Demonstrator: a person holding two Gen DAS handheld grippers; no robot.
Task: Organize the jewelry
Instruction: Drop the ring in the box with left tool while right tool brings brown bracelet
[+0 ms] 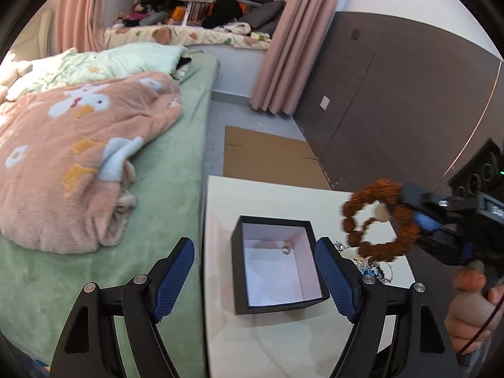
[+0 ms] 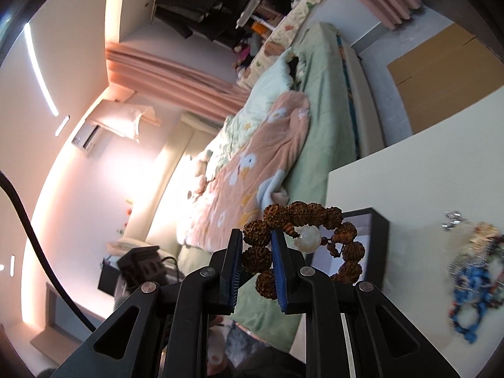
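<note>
The right claw (image 2: 257, 258) pinches the brown bead bracelet (image 1: 375, 219) above the desk (image 1: 277, 195), ready for the open black box (image 1: 277, 307); the left claw (image 1: 255, 275) hangs spread, straddling that box

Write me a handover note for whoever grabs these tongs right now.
Left tongs: open, empty, hanging by the black box.
Right tongs: shut on the brown bead bracelet, held in the air beside the box.
Box sits on the white table, lid off; one small ring already inside.
Left to do: drop the bracelet in, then sort the jewelry pile still lying on the table.
</note>
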